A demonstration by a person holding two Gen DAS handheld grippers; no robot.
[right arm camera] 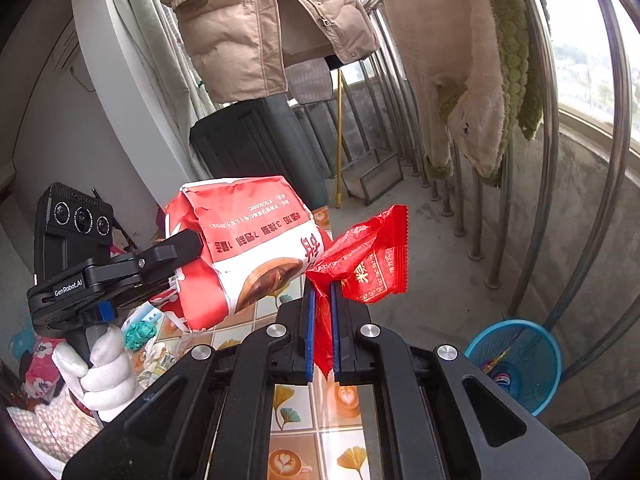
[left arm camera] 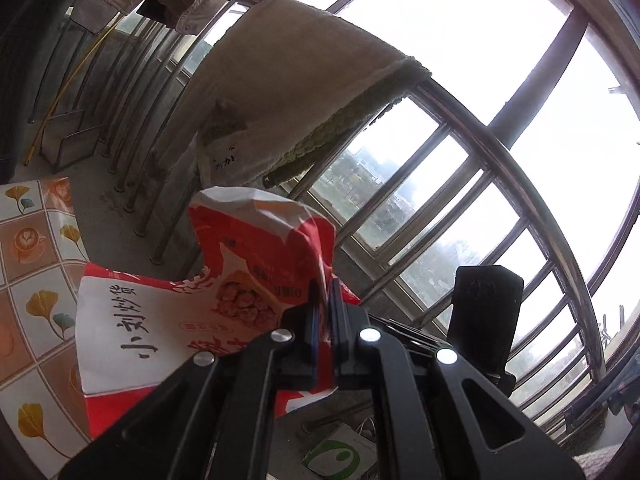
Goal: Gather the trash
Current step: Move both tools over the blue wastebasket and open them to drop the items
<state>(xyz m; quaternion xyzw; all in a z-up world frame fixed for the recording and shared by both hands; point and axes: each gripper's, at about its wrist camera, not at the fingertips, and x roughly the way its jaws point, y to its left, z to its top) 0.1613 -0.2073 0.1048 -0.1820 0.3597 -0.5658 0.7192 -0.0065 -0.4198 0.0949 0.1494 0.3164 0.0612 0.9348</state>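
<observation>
Right gripper (right arm camera: 323, 320) pinches red wrapper (right arm camera: 368, 258), blue basket (right arm camera: 548, 364) nearby.

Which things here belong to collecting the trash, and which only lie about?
Belong to the job:
- red-and-white paper snack bag, shut in the left gripper
- crumpled red plastic wrapper, shut in the right gripper
- blue mesh wastebasket

Lying about:
- beige padded jacket
- cream fleece blanket
- yellow pole
</observation>
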